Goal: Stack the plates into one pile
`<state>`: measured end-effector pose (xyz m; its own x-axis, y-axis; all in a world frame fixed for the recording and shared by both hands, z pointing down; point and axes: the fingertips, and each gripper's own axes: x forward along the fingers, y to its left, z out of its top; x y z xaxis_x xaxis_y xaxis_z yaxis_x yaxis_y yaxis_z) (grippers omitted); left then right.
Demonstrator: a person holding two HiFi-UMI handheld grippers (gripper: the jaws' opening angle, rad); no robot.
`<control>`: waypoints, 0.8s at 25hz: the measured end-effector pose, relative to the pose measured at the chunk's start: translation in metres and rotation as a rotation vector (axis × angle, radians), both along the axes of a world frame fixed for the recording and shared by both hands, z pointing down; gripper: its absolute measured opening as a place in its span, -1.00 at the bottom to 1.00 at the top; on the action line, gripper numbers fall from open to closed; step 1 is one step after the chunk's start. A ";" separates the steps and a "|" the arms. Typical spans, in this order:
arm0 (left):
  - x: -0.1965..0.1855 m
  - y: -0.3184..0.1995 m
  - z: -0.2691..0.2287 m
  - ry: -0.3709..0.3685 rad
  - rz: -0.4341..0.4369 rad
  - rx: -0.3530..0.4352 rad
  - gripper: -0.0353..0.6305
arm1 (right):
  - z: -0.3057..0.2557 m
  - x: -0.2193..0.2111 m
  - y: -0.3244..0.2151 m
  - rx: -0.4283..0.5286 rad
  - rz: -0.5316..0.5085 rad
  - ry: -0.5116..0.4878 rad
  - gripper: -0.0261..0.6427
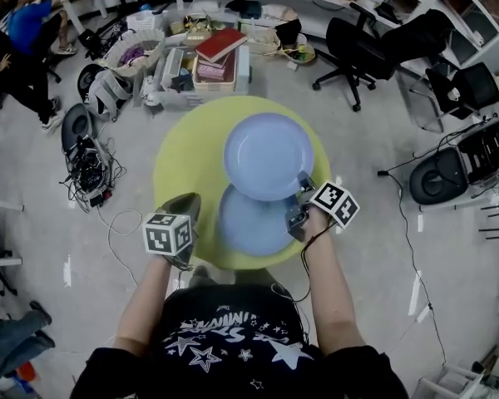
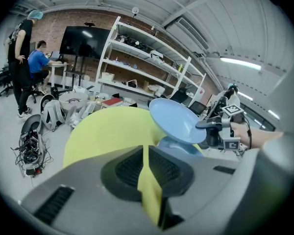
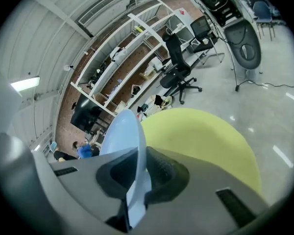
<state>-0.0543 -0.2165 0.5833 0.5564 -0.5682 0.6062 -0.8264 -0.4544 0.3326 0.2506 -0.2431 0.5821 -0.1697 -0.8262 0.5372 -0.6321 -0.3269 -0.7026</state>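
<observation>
Grey floor with cables (image 1: 87,173), boxes (image 1: 208,65) and black chairs (image 1: 358,48) is seen all round a round yellow table (image 1: 183,152) in the middle of the head view. Two blue plates are seen over this table. The top plate (image 1: 268,155) sits in the middle of the frame and is held up in the air, tipped a little. Its rim is pinched tight at the lower right by the right claw (image 1: 301,191), with the plate edge squeezed between the two pads. The bottom plate (image 1: 254,223) lies flat on the table, just below the top plate in the frame, and its far edge is covered by the top plate. The left claw (image 1: 187,206) is kept at the lower left edge of the table, closed up almost all the way, with nothing held in it; only a thin strip of yellow table shows through the gap. The step in hand looks like the carrying of the top plate over to the bottom one. Next, the top plate should be brought lower in the frame, made level right above the bottom plate, set down gently inside it, and then let go.
</observation>
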 end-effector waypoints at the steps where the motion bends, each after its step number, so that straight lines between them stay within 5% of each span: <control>1: -0.001 0.002 0.000 0.004 0.005 -0.002 -0.76 | -0.002 -0.001 0.005 0.002 0.003 0.003 -0.81; 20: 0.007 0.046 0.012 0.026 0.149 -0.037 -0.76 | 0.028 -0.031 0.128 -0.084 0.022 -0.053 -0.80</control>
